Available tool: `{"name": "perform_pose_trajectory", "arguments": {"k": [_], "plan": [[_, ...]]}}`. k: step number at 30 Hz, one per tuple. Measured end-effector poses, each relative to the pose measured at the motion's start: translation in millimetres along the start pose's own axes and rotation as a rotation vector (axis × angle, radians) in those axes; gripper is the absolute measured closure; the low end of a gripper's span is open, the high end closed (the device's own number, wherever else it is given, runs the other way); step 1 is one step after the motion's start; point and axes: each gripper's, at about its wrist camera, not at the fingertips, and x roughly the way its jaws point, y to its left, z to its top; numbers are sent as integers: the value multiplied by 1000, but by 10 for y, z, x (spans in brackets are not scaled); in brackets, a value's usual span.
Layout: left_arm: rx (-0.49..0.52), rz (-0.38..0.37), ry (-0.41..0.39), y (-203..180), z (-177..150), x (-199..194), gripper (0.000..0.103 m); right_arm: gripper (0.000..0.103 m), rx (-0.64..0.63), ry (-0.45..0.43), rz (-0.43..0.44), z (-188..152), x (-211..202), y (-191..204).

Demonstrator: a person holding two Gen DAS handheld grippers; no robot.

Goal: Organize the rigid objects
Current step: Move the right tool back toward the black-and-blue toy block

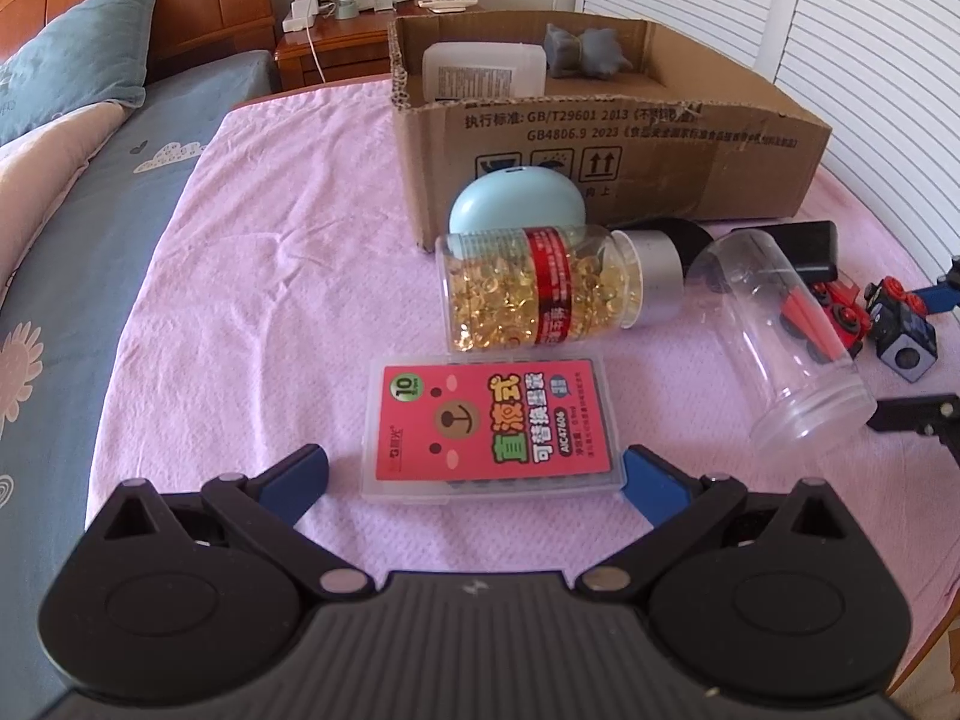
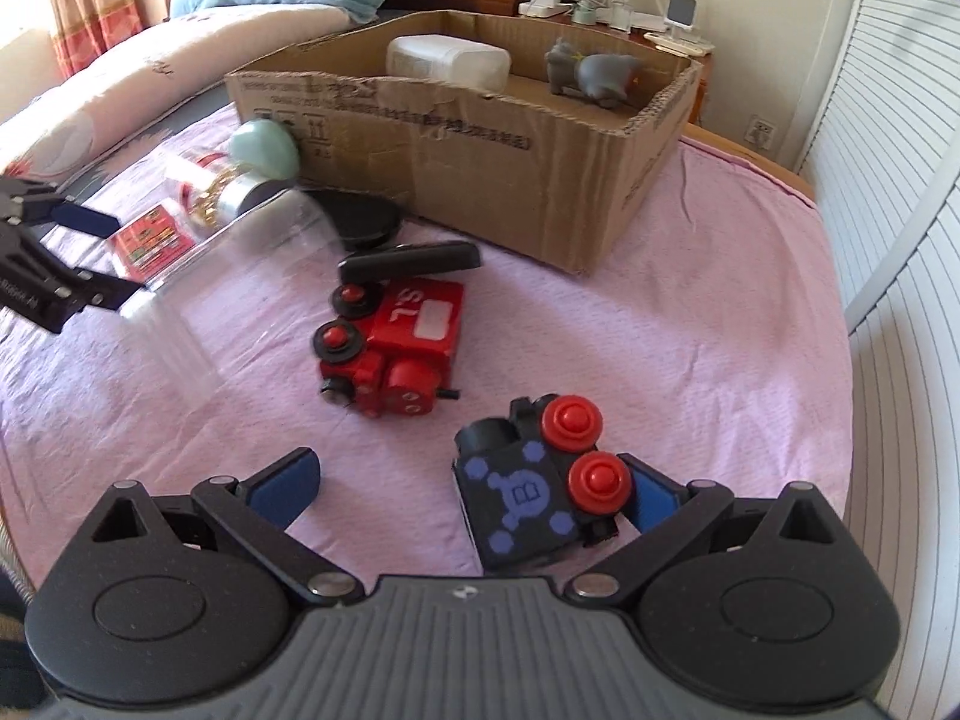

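Left gripper (image 1: 474, 474): jaws spread wide at the bottom of its own frame, the flat plastic case (image 1: 489, 433) lying between them, seemingly lined up for a pinch across its short sides.
Right gripper (image 2: 474, 480): jaws spread too; the black toy block (image 2: 528, 501) sits against the right finger, well apart from the left one (an off-centre approach, I judge, so the closing finger may push it before it bites).
Cardboard box (image 2: 480, 180): upper middle of both views, open on top, probably the place where everything goes; a white container (image 2: 447, 63) and a grey toy animal (image 2: 594, 75) already lie inside.
Loose things: a red toy train (image 2: 390, 348) on its side at centre, a clear empty jar (image 1: 780, 330) lying down at right, a bottle of gold beads (image 1: 540, 288) beside a pale blue egg-shaped thing (image 1: 516, 210) just in front of the box.
Pink cloth (image 1: 270, 300): a soft, wrinkled surface, so round things rest where they lie.
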Motion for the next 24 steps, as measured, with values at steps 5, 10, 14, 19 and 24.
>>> {"name": "perform_pose_trajectory", "arguments": {"k": [5, 10, 14, 19, 24], "plan": [[0, 0, 6, -1, 15, 3, 0, 0, -22, -6, 9, -121, -97, 235], [1, 0, -7, -17, 36, 25, 0, 0, 41, -29, -56, -131, -87, 145], [6, -4, -26, -46, 50, 50, 0, 0, 60, -38, -72, -152, -87, 109], [0, 0, -34, -63, 66, 69, 1, 0, 64, -56, -113, -180, -96, 128], [-9, 4, -44, -85, 55, 28, 10, 3, 70, -71, -156, -190, -119, 108]]}}
